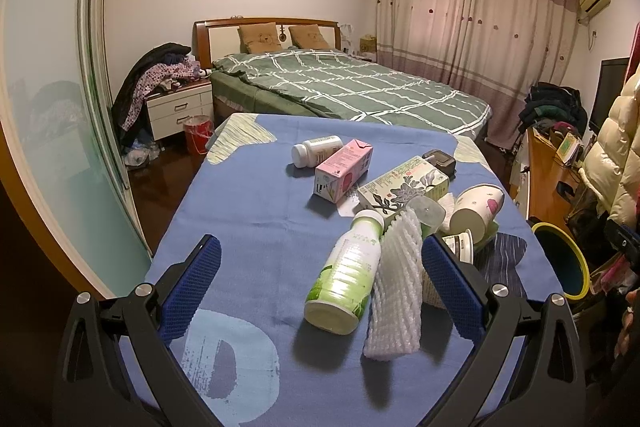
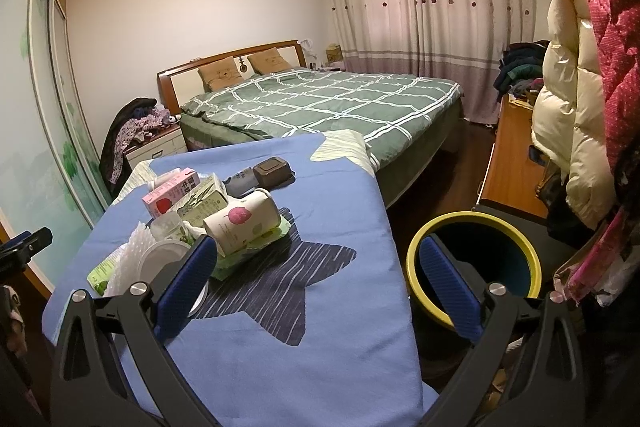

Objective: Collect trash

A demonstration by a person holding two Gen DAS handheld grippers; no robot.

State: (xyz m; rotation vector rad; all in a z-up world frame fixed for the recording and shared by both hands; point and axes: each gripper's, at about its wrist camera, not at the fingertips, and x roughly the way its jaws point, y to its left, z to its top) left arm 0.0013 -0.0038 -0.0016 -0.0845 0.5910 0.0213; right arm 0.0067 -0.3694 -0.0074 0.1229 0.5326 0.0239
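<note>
Left claw (image 1: 320, 279) gaped wide around green bottle (image 1: 344, 275); centre it before closing, foam net (image 1: 396, 291) at 3 o'clock.

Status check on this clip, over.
Both claws open, empty: left, right. Green bottle lies between left fingers. Bin beside table, nothing blocking.

The yellow-rimmed bin (image 1: 576, 259) is cut off by clutter; its inside stays dark.
</note>
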